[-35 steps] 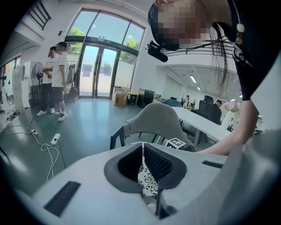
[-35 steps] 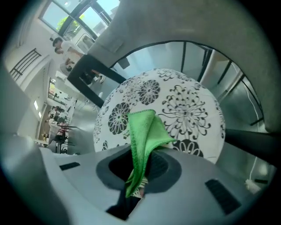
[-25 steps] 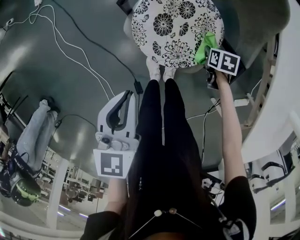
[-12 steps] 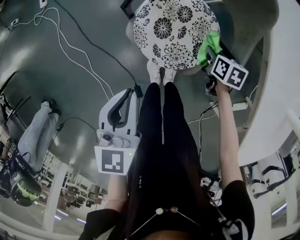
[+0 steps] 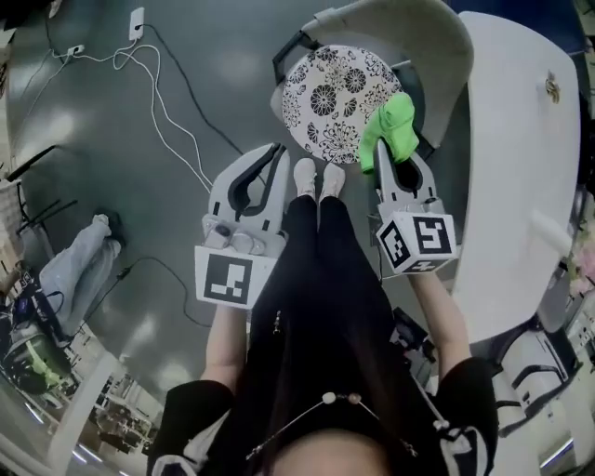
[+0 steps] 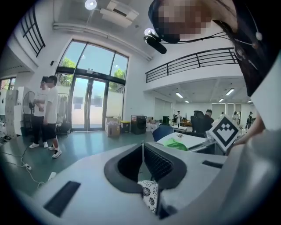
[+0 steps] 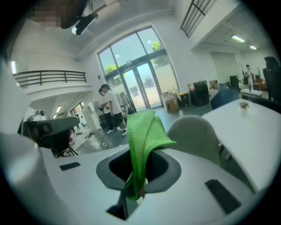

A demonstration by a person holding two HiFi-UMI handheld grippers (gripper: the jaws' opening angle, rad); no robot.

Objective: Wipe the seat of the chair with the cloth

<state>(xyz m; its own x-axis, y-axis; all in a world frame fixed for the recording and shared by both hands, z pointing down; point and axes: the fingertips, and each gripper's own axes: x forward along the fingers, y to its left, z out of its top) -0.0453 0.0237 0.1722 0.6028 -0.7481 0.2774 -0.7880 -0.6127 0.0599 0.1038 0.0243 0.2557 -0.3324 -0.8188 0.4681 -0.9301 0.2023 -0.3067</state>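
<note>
The chair's round seat (image 5: pixel 335 88), white with black flowers, stands in front of my feet, its grey backrest (image 5: pixel 409 23) curving behind it. A bright green cloth (image 5: pixel 390 130) hangs from my right gripper (image 5: pixel 390 153), which is shut on it and held above the seat's right edge. In the right gripper view the cloth (image 7: pixel 145 140) drapes out of the jaws, with the backrest (image 7: pixel 193 132) beyond. My left gripper (image 5: pixel 277 151) hovers near the seat's front left, shut with nothing in it. In the left gripper view a sliver of the seat (image 6: pixel 149 195) shows below the closed tips (image 6: pixel 142 147).
A white table (image 5: pixel 521 139) stands right of the chair. White and black cables (image 5: pixel 158 84) run over the grey floor at the left, near a bundle of grey clothing (image 5: pixel 74 270). Two people (image 6: pixel 46 114) stand by the glass doors far off.
The right gripper has lifted the green cloth off the seat's right edge and drawn back toward me. The left gripper has risen forward beside it. The seat now looks smaller and farther.
</note>
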